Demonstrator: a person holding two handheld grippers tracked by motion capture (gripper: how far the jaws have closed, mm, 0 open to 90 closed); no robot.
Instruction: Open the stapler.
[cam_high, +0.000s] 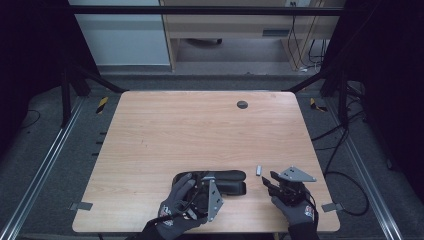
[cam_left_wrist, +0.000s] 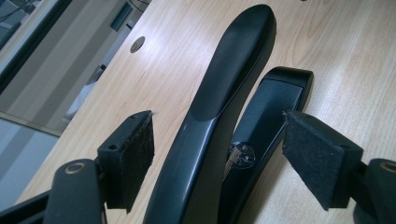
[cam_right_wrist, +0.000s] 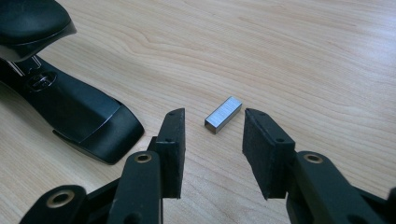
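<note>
Left gripper (cam_left_wrist: 217, 158) jaws wide, straddling black stapler (cam_left_wrist: 219, 107) without touching; right gripper (cam_right_wrist: 212, 144) jaws wide around staple block (cam_right_wrist: 223, 114) on table (cam_high: 175, 125), pads clear

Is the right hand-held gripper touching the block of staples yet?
Apart. The right gripper view shows the right hand-held gripper open, with bare table between both pads and the block of staples just ahead.
</note>
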